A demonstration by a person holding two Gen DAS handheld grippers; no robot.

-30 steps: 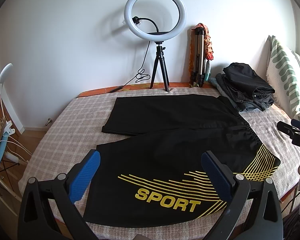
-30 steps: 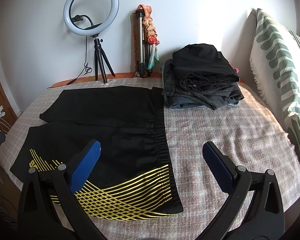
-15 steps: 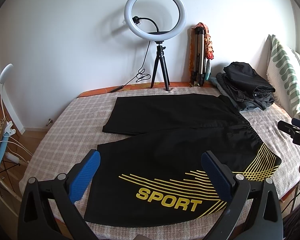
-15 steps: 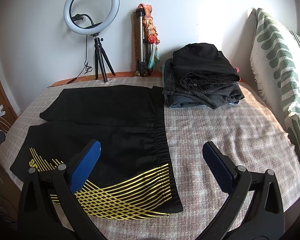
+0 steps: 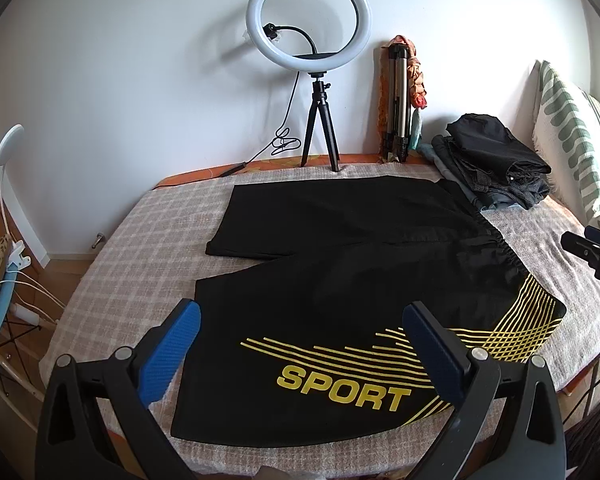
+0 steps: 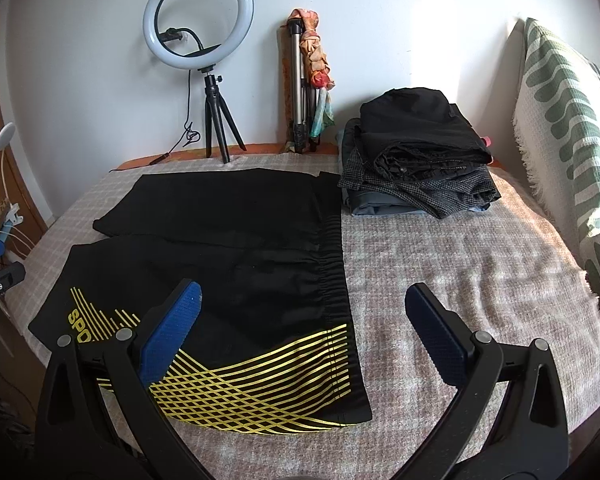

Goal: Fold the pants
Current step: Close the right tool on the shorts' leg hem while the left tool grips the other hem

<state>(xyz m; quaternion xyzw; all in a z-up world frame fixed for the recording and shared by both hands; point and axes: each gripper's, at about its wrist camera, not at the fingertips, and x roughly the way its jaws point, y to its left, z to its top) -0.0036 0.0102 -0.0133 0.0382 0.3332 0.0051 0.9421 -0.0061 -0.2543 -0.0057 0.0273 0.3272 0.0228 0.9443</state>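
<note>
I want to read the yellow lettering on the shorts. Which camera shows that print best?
The left wrist view: SPORT reads whole and upright on the near leg of the black shorts, between the open left gripper's fingers. The right wrist view shows only its first letters, sideways and partly hidden behind the right gripper.
</note>
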